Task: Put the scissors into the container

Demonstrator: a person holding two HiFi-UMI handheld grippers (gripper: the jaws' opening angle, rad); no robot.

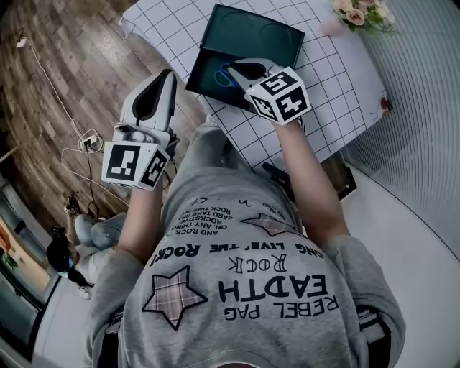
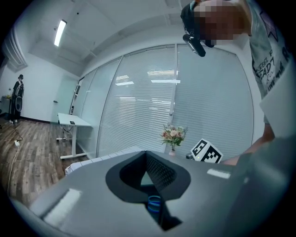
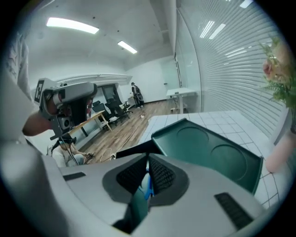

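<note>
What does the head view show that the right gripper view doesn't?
Only the head view shows the marker cube on the right tool and the star patch on the person's grey shirt. Only the right gripper view shows ceiling lights, far office chairs, and the tool's pads pressed on the blue scissors. Both show the dark green container on the checked cloth, and the flowers.
</note>
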